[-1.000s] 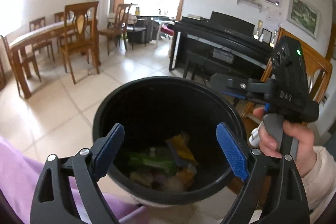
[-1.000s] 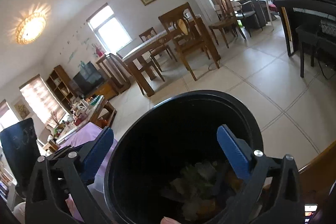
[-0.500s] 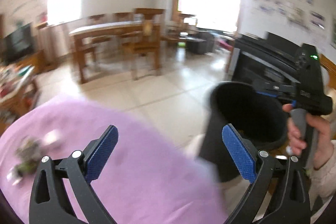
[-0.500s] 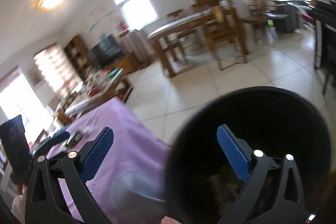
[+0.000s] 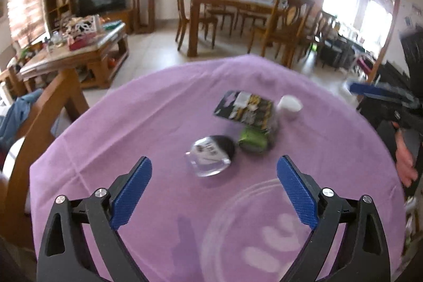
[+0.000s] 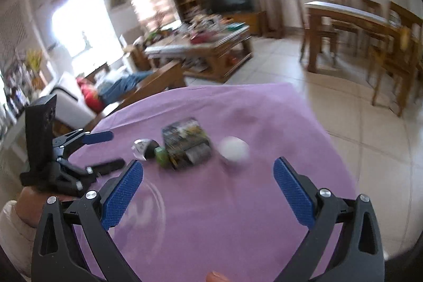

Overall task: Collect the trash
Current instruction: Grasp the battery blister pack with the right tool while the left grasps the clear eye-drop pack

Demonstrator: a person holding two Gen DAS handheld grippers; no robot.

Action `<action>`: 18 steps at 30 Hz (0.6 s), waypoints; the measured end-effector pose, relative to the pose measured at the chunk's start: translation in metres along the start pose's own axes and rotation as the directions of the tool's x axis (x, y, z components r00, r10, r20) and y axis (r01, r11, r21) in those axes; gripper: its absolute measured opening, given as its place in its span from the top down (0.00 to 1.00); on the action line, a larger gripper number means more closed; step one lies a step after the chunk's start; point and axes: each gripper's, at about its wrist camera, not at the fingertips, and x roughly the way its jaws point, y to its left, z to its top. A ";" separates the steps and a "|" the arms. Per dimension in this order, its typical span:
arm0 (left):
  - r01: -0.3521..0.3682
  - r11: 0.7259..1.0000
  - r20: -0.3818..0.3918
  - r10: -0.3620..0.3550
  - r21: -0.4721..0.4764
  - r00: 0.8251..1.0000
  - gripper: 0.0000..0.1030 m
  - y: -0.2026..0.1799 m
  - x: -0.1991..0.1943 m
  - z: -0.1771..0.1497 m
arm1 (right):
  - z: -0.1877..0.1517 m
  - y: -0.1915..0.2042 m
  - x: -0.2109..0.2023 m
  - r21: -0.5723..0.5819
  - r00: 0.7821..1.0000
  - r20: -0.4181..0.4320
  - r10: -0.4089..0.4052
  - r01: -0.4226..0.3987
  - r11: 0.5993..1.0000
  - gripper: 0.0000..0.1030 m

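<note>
Left claw (image 5: pixel 214 192) and right claw (image 6: pixel 208 192) were both held forward with jaws spread wide and empty, each gripped by one hand.

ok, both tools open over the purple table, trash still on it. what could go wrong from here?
1. The clear cup, green wrapper and dark printed packet lie bunched together; closing the left tool on one may nudge or drag its neighbours.
2. The white crumpled ball looks light and round; a glancing touch could roll it off the purple tablecloth.
3. A clear plate sits right below the left tool, hard to see, so easy to clip.
</note>
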 end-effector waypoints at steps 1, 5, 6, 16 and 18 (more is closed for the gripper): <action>-0.002 1.000 -0.010 0.003 0.019 1.000 0.13 0.000 0.004 0.001 | 0.004 0.008 0.011 -0.026 1.000 -0.015 -0.001 0.000 1.000 0.05; 0.022 0.996 -0.067 -0.016 0.091 0.998 0.25 0.002 0.028 0.008 | 0.023 0.029 0.060 -0.107 0.996 -0.094 -0.014 0.004 0.994 0.05; 0.037 0.995 -0.085 -0.029 0.095 0.996 0.31 0.001 0.035 0.009 | 0.026 0.031 0.070 -0.112 0.993 -0.117 -0.013 0.000 0.994 0.05; 0.053 0.982 -0.109 -0.033 0.184 0.993 0.51 -0.009 0.045 0.007 | 0.024 0.041 0.110 -0.196 0.970 -0.229 -0.081 0.036 0.980 0.41; 0.048 0.981 -0.108 -0.028 0.190 0.994 0.51 -0.009 0.046 0.006 | 0.026 0.039 0.113 -0.181 0.972 -0.227 -0.066 0.025 0.983 0.42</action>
